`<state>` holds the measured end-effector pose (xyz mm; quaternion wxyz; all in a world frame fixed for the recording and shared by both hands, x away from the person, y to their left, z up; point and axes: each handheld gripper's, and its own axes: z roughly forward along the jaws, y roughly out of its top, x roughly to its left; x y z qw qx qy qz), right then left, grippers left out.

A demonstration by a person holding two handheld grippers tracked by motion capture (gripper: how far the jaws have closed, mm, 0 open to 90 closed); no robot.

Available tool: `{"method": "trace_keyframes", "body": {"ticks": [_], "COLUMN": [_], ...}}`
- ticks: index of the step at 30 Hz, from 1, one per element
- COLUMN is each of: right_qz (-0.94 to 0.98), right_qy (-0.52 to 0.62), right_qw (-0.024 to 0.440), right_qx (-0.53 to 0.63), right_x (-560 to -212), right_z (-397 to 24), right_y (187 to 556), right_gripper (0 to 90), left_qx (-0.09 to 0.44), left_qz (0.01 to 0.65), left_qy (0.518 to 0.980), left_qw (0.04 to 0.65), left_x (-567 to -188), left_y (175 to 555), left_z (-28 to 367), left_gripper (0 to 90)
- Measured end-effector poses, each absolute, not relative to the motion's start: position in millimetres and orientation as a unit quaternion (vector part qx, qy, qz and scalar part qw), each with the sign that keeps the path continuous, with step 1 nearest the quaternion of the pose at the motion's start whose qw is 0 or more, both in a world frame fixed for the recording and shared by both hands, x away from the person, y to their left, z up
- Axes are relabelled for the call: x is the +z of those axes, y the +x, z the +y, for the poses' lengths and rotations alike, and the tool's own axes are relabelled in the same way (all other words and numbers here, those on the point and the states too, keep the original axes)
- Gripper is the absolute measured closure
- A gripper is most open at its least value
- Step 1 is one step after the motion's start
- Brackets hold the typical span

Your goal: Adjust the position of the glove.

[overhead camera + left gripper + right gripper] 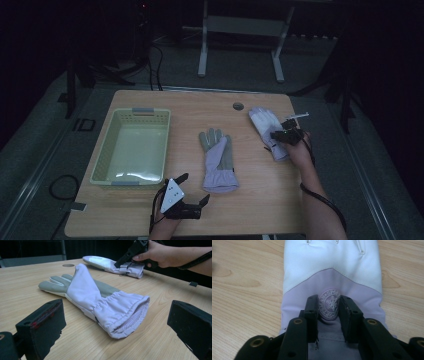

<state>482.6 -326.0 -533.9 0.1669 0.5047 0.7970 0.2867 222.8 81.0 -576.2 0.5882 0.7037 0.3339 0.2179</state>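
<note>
Two lilac and white gloves lie on the wooden table (150, 215). The middle glove (217, 160) (100, 297) lies palm up with grey fingers, its cuff toward me. My left gripper (192, 189) (115, 315) rests near the front edge, its jaws wide open on either side of that cuff without touching it. At the right, the second glove (265, 125) (107, 263) (332, 262) lies back up. My right gripper (280, 135) (329, 301) comes down on it near the cuff, and its jaws pinch a fold of fabric bearing a round snowflake badge (329, 303).
A pale green plastic basket (102, 150) stands on the left half of the table with nothing in it. A round cable hole (238, 106) sits near the far edge. Beyond the table a white frame (202, 50) stands on the dark floor.
</note>
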Motion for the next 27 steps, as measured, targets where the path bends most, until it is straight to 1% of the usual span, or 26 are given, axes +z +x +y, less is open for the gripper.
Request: {"method": "trace_keyframes", "body": {"ticks": [1, 2, 3, 6, 8, 10, 12, 14, 15, 18, 19, 21, 24, 27], "right_qz": [0.791, 0.791, 0.785, 0.782, 0.769, 0.771, 0.77, 0.767, 0.758, 0.758, 0.753, 0.746, 0.745, 0.727], "right_qy": [0.513, 0.513, 0.523, 0.526, 0.535, 0.534, 0.533, 0.534, 0.537, 0.533, 0.532, 0.533, 0.532, 0.54], "right_qw": [0.165, 0.165, 0.163, 0.166, 0.17, 0.172, 0.188, 0.187, 0.196, 0.204, 0.213, 0.221, 0.226, 0.248], "right_qx": [0.289, 0.289, 0.29, 0.292, 0.305, 0.301, 0.297, 0.302, 0.313, 0.314, 0.323, 0.334, 0.334, 0.346], "right_x": [-533.1, -533.1, -531.0, -529.4, -520.0, -515.6, -509.8, -506.7, -495.3, -488.0, -475.8, -464.4, -460.1, -436.9], "right_z": [-326.0, -326.0, -326.3, -327.0, -329.7, -329.8, -329.1, -330.1, -332.5, -332.3, -333.0, -334.2, -334.3, -337.7], "right_y": [481.5, 481.5, 480.3, 479.6, 475.5, 473.5, 469.5, 467.9, 461.3, 456.6, 447.6, 438.2, 434.5, 407.9], "right_gripper": [74.4, 74.4, 77.7, 79.8, 88.4, 88.7, 88.9, 88.9, 89.0, 89.0, 89.0, 89.0, 89.0, 89.0], "left_qx": [0.218, 0.218, 0.218, 0.218, 0.218, 0.218, 0.218, 0.218, 0.217, 0.217, 0.218, 0.217, 0.217, 0.217], "left_qz": [0.334, 0.334, 0.334, 0.334, 0.334, 0.335, 0.334, 0.335, 0.335, 0.335, 0.334, 0.334, 0.334, 0.333], "left_qy": [0.704, 0.704, 0.704, 0.705, 0.705, 0.705, 0.705, 0.705, 0.705, 0.706, 0.706, 0.707, 0.708, 0.71], "left_qw": [0.588, 0.588, 0.587, 0.587, 0.587, 0.587, 0.587, 0.586, 0.586, 0.585, 0.585, 0.584, 0.583, 0.581], "left_x": [-576.2, -576.2, -576.2, -576.2, -576.1, -576.1, -576.1, -576.1, -576.1, -576.0, -576.0, -575.9, -575.9, -575.7], "left_y": [222.9, 222.9, 222.9, 222.9, 223.0, 223.1, 223.0, 223.2, 223.3, 223.4, 223.4, 223.5, 223.6, 223.8], "left_z": [81.1, 81.1, 80.9, 80.9, 80.9, 80.8, 80.7, 80.7, 80.5, 80.3, 79.9, 79.6, 79.6, 79.1], "left_gripper": [1.7, 1.7, 1.7, 1.7, 1.7, 1.7, 1.7, 1.7, 1.7, 1.7, 1.7, 1.7, 1.7, 1.7]}}
